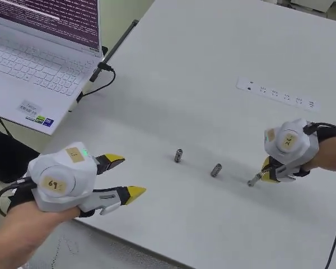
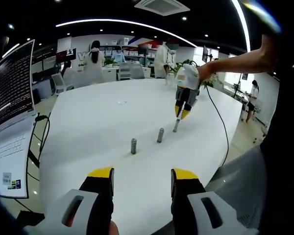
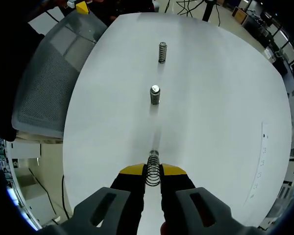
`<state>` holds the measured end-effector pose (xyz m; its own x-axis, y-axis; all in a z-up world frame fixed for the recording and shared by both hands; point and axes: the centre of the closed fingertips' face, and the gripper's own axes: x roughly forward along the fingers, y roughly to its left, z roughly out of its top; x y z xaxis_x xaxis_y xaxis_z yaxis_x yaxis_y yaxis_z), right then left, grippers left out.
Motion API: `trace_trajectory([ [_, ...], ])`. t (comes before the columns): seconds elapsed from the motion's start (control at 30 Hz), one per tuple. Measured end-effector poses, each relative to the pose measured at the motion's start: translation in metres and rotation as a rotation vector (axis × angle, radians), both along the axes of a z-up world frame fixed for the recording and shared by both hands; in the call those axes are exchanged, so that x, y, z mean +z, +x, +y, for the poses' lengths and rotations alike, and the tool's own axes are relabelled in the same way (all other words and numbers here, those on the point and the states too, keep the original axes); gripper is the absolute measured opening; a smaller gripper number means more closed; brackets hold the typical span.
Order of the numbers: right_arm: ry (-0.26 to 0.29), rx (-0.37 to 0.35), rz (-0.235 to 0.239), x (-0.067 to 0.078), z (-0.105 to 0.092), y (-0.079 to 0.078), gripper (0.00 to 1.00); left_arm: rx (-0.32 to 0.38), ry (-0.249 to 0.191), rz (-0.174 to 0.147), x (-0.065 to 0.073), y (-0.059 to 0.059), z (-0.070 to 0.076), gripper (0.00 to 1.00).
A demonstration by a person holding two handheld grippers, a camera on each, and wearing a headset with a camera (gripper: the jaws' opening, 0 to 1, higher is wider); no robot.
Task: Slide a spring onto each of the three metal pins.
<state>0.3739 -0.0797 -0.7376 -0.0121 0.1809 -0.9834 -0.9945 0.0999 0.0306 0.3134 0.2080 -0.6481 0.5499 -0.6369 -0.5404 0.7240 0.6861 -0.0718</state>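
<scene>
A spring [image 3: 153, 164] is pinched between the jaws of the right gripper [image 3: 153, 172], and its tip is low at the table [image 1: 201, 56]. In a line ahead of it stand a near pin [image 3: 155, 94] and a far pin [image 3: 162, 52], upright, each with a coil around it. The left gripper [image 1: 125, 176] is well apart from them, with jaws spread and nothing between them. Its sticker [image 1: 55, 185] reads "69". The text on the laptop [image 1: 33, 67] is too small to read. A power strip [image 1: 277, 95] lies farther back.
</scene>
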Motion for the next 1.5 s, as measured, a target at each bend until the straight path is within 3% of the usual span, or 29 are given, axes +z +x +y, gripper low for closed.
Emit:
trace_trajectory([
  [0.63,-0.035,0.027,0.016,-0.020,0.006,0.001,0.09,-0.004,-0.001,-0.003,0.003,0.002,0.002,0.44],
  [1.5,-0.068,0.012,0.024,-0.045,0.007,0.004,0.09,0.014,-0.003,0.007,0.003,0.002,0.010,0.45],
])
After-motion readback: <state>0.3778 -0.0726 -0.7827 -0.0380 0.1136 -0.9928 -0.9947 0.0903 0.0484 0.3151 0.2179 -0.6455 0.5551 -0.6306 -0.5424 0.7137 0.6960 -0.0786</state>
